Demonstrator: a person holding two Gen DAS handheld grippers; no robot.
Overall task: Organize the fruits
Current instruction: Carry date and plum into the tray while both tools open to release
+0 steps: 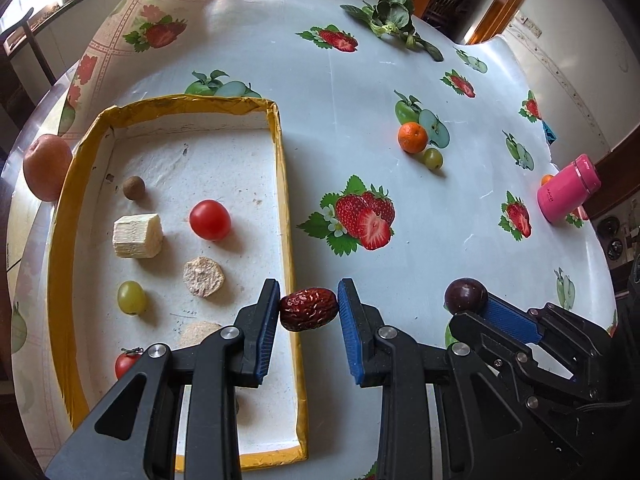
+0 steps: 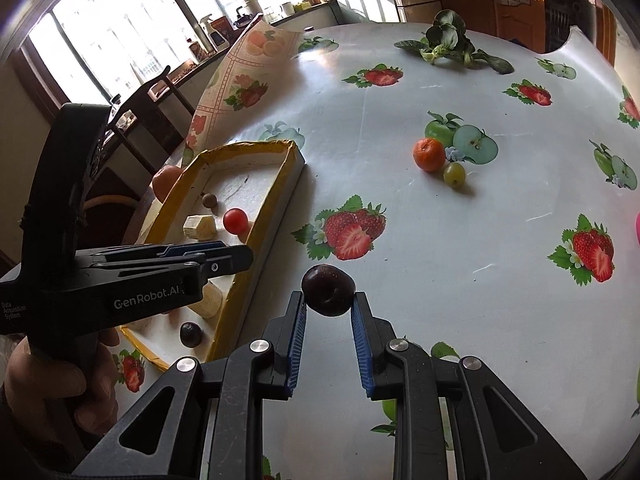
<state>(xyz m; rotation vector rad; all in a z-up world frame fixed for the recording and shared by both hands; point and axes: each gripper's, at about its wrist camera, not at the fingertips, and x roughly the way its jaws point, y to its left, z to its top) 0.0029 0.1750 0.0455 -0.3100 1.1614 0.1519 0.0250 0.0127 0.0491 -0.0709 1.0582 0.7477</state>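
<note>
My left gripper (image 1: 308, 308) is shut on a wrinkled red date (image 1: 308, 309), held over the right wall of the yellow-rimmed white tray (image 1: 286, 184). In the tray lie a cherry tomato (image 1: 209, 219), a banana piece (image 1: 138, 236), a green grape (image 1: 131, 297), a brown longan (image 1: 133, 188) and a pale round slice (image 1: 203, 277). My right gripper (image 2: 329, 300) is shut on a dark plum (image 2: 328, 290) above the tablecloth, right of the tray; the plum also shows in the left wrist view (image 1: 466, 295). A mandarin (image 1: 412, 137) and a green grape (image 1: 433, 158) lie on the table further off.
A pink cup (image 1: 568, 189) lies on its side at the right edge. Leafy greens (image 1: 394, 16) lie at the far side. A peach-coloured fruit (image 1: 46, 168) sits left of the tray. Another dark plum (image 2: 191, 334) and a tomato (image 1: 127, 362) lie at the tray's near end.
</note>
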